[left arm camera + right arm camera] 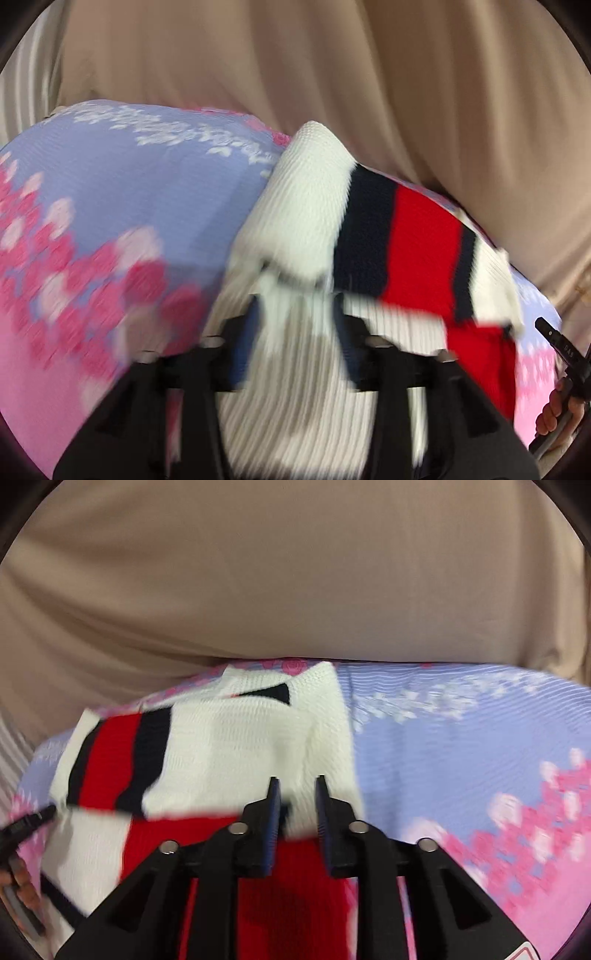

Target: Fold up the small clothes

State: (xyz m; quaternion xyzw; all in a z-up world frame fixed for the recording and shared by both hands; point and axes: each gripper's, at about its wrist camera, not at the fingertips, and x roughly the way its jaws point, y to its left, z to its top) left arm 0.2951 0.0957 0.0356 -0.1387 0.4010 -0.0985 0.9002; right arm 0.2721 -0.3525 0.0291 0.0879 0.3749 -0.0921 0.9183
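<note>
A knitted sweater (314, 192), white with navy and red bands, lies folded on the bedsheet; in the right wrist view the sweater (229, 746) shows a folded-over upper layer. My left gripper (297, 317) hovers over its near white part, blurred, jaws apart with ribbed knit showing between them and no pad pressing. My right gripper (297, 781) is open over the near edge of the white panel, the gap between its fingers free. The right gripper's tip (557, 343) shows at the left view's right edge, the left gripper's tip (29, 823) at the right view's left edge.
A lilac bedsheet (129, 177) with pink and white flowers covers the surface under the sweater and spreads wide to both sides (461, 746). Beige draped fabric (295, 572) rises behind it. A hand (554, 410) grips the right tool's handle.
</note>
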